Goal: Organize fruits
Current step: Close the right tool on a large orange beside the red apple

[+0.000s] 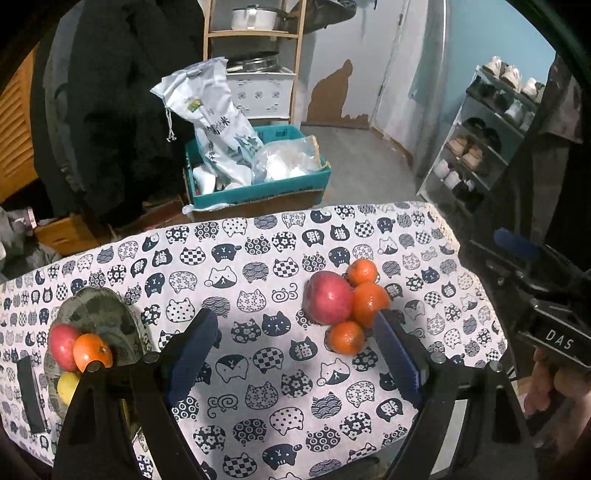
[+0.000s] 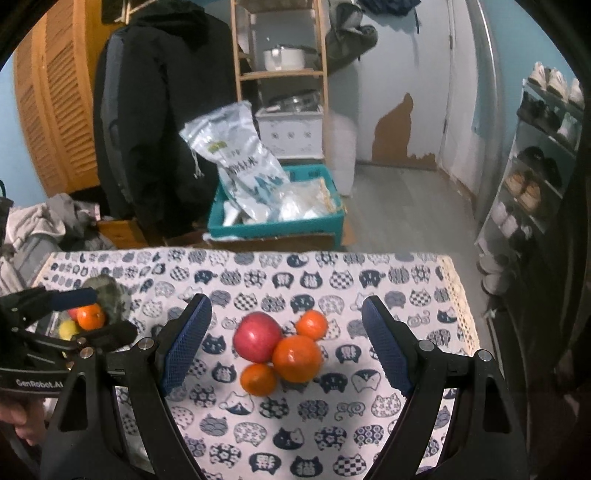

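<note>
A red apple (image 1: 328,297) and three oranges (image 1: 369,304) lie clustered on the cat-print tablecloth (image 1: 258,387). In the right wrist view the apple (image 2: 257,336) and oranges (image 2: 297,359) sit between and just ahead of my open, empty right gripper (image 2: 286,339). A grey patterned plate (image 1: 96,310) at the left holds a red apple (image 1: 61,345), an orange (image 1: 92,350) and a yellow fruit (image 1: 68,386). My left gripper (image 1: 295,332) is open and empty, above the cloth between plate and cluster. The plate's fruit (image 2: 88,316) also shows behind the left gripper body.
The right gripper body (image 1: 546,314) stands at the table's right edge. Behind the table are a teal box (image 1: 255,184) with bags, a wooden shelf (image 1: 255,33), a dark coat (image 2: 159,110) and a shoe rack (image 1: 487,140).
</note>
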The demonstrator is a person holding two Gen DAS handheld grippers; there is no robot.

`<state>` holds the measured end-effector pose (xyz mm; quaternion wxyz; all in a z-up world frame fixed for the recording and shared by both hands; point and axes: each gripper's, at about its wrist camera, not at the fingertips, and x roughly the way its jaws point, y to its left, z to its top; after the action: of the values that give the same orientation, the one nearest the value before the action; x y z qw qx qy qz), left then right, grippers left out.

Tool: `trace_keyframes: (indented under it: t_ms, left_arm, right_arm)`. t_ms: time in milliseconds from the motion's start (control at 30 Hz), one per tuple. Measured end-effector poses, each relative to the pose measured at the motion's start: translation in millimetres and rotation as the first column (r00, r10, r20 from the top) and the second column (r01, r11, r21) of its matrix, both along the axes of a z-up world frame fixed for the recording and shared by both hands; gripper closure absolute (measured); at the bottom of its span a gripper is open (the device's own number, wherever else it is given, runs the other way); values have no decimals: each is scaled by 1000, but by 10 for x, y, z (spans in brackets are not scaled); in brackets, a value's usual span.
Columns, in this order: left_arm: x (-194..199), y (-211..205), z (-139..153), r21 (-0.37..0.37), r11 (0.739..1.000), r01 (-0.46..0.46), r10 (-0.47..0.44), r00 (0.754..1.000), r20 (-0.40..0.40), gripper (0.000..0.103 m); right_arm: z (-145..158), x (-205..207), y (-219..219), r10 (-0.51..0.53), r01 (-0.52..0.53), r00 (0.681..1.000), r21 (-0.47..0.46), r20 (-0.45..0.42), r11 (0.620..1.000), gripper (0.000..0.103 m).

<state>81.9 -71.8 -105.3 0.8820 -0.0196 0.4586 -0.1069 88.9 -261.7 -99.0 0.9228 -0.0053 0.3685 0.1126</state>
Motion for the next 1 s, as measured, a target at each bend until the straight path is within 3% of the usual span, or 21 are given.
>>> trace_keyframes:
  t_ms: [467, 1000]
  left_arm:
    - [303, -116, -547, 58, 998, 21, -16, 996, -82, 16]
    - [566, -82, -1149, 60, 998, 16, -5, 982, -190, 16]
  right_arm:
    - [-856, 406, -218, -24, 34, 967, 35, -255, 999, 19]
    - [-1600, 726, -76, 41, -39, 916, 13, -398, 999, 19]
